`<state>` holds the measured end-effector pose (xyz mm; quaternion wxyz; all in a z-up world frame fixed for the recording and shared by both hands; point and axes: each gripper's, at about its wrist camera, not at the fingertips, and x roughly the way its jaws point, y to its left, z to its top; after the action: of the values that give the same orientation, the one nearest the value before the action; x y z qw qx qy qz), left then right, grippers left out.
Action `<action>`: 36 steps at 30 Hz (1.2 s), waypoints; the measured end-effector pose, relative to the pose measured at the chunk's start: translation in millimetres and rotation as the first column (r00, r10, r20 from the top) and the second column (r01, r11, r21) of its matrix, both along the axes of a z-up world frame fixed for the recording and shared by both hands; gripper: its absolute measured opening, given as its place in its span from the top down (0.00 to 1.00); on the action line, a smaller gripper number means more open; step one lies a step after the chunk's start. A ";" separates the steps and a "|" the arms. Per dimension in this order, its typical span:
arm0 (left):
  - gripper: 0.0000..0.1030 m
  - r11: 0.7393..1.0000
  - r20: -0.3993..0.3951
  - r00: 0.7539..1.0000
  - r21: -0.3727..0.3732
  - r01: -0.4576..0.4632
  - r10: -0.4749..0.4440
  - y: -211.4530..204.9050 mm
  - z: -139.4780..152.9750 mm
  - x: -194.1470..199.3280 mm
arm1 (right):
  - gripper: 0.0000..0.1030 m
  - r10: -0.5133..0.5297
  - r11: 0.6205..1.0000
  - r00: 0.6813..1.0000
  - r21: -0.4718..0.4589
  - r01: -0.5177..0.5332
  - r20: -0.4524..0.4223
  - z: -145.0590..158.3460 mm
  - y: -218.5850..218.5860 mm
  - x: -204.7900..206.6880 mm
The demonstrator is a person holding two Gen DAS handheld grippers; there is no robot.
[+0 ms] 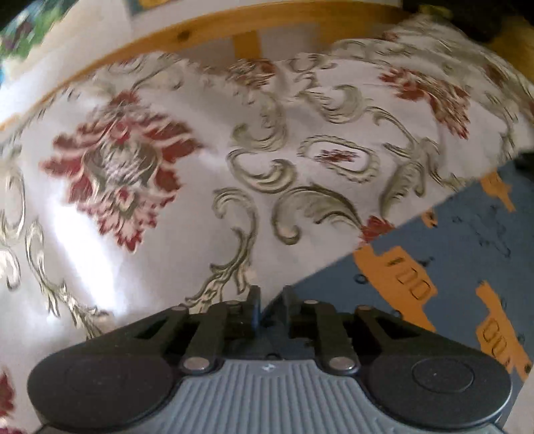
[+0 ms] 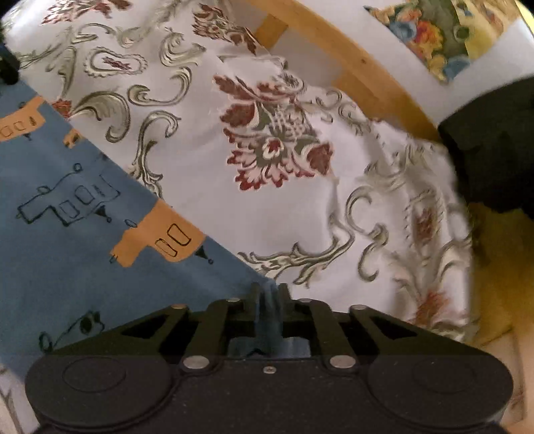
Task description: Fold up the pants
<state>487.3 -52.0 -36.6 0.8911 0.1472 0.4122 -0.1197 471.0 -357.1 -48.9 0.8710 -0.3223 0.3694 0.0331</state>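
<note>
While both jaws pinch corners, pants [image 2: 66,187] stretch between them.

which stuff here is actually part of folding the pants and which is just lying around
Part of the job:
- blue pants with orange prints
- left gripper, shut on a pants edge
- right gripper, shut on bunched pants fabric

Just there:
- floral cloth under the pants
- wooden frame
- colourful floral item
- dark object, unclear

Left claw [image 1: 269,302] pinching blue pants [image 1: 450,253] (orange-printed) over floral cloth [image 1: 187,160].
</note>
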 end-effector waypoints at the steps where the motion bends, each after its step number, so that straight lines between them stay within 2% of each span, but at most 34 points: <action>1: 0.68 1.000 0.002 1.000 -0.019 -0.009 0.009 6.3 3.2 0.6 | 0.80 -0.005 1.000 1.000 0.013 0.004 0.013 0.1 -0.4 0.8; 2: 0.53 0.999 0.008 1.000 -0.033 -0.012 0.012 13.7 8.7 0.1 | 0.73 -0.010 1.000 1.000 0.026 0.010 0.023 1.7 -1.3 1.2; 4: 0.39 0.999 0.043 0.999 -0.043 -0.003 0.005 30.8 23.4 -4.3 | 0.39 -0.029 0.998 0.998 0.063 0.025 0.059 11.2 -4.0 -0.6; 6: 0.30 0.999 0.066 0.998 -0.035 0.018 -0.015 49.4 42.0 -8.1 | 0.28 -0.028 0.995 0.995 0.095 0.019 0.091 22.1 -1.1 -5.0; 8: 0.15 0.999 0.068 0.996 -0.011 0.051 -0.050 69.3 63.2 -9.5 | 0.19 0.006 0.991 0.994 0.132 -0.020 0.105 32.7 9.2 -13.8; 10: 0.03 0.994 0.050 0.992 0.011 0.112 -0.112 87.1 81.5 -9.1 | 0.05 0.083 0.976 0.990 0.193 -0.105 0.116 42.0 23.2 -22.3; 11: 0.02 0.989 0.034 0.989 0.035 0.144 -0.145 95.6 89.5 -9.4 | 0.02 0.143 0.957 0.982 0.236 -0.169 0.123 46.5 32.3 -26.4; 14: 0.00 0.975 -0.015 0.981 0.109 0.195 -0.194 117.5 100.4 -13.5 | 0.01 0.316 0.870 0.941 0.360 -0.338 0.120 55.5 60.7 -33.7; 16: 0.00 0.966 -0.074 0.976 0.141 0.215 -0.206 127.4 97.7 -17.6 | 0.01 0.405 0.820 0.909 0.402 -0.407 0.094 54.9 81.2 -31.6; 19: 0.00 0.949 -0.140 0.959 0.169 0.267 -0.245 133.2 87.9 -25.8 | 0.01 0.482 0.789 0.875 0.411 -0.457 0.047 48.1 110.1 -24.9; 24: 0.00 0.933 -0.185 0.941 0.172 0.316 -0.285 131.1 70.3 -36.5 | 0.01 0.491 0.791 0.871 0.432 -0.434 -0.025 36.3 135.0 -4.1; 28: 0.00 0.917 -0.210 0.927 0.190 0.351 -0.311 125.8 61.0 -37.1 | 0.01 0.455 0.799 0.888 0.470 -0.375 -0.065 25.2 143.3 14.1; 30: 0.00 0.914 -0.214 0.925 0.193 0.356 -0.315 122.8 58.1 -34.1 | 0.01 0.439 0.789 0.894 0.514 -0.337 -0.087 22.5 146.7 24.3; 34: 0.00 0.934 -0.203 0.933 0.140 0.328 -0.297 118.5 58.7 -22.6 | 0.02 0.454 0.770 0.883 0.551 -0.323 -0.117 18.6 157.8 37.6; 36: 0.01 0.945 -0.204 0.937 0.109 0.309 -0.283 118.0 58.2 -16.3 | 0.08 0.474 0.768 0.872 0.544 -0.338 -0.127 17.6 166.4 42.5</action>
<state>471.0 66.0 21.6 0.8080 0.2576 0.4739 -0.2369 513.5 -190.7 -31.4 0.8405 -0.1484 0.3777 0.3589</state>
